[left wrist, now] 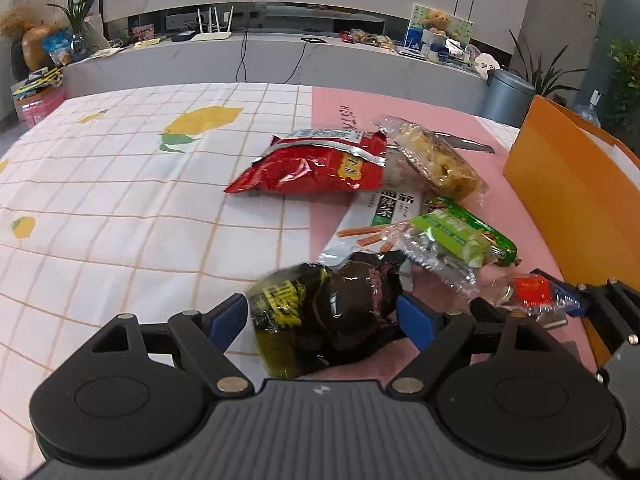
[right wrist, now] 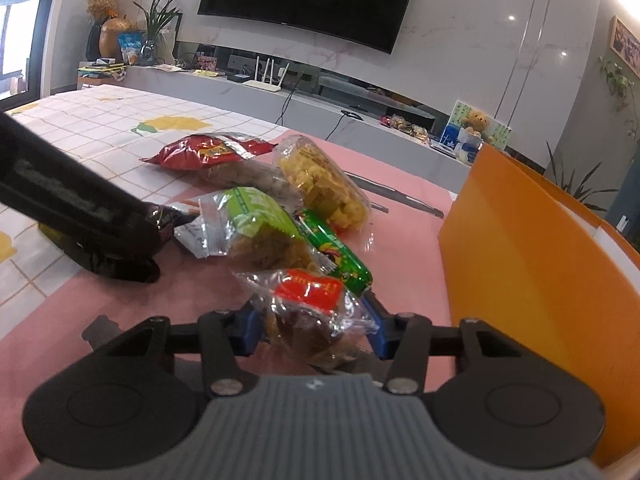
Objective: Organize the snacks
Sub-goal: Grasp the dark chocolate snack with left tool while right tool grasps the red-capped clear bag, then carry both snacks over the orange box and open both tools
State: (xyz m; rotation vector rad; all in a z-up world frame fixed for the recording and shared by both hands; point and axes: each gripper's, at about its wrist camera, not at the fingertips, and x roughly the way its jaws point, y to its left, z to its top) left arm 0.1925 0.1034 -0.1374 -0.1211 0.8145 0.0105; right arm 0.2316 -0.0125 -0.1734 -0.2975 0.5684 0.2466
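Through the left wrist camera we see our left gripper spread wide around a dark snack packet on the tablecloth; its blue pads flank the packet with little slack, and we cannot tell for sure whether they press it, so we read the jaws as apart, not clamped. Beyond lie a red chip bag, a clear bag of yellow snacks, a white packet, a green-labelled packet and a green sausage stick; the orange box stands at the right edge.

Through the right wrist camera our right gripper has its jaws drawn in on a clear packet with a red label; the blue pads meet the crinkled wrapper on both sides, so we judge it gripped, just beside the orange box. The green sausage stick touches the packet's far end.

To do this well, we would squeeze only until the wrapper stops slipping; lift straight up so the neighbouring stick is not dragged along; clear the box wall before crossing over it; keep the left gripper centred on the dark packet's bulge, low over the cloth, before closing.
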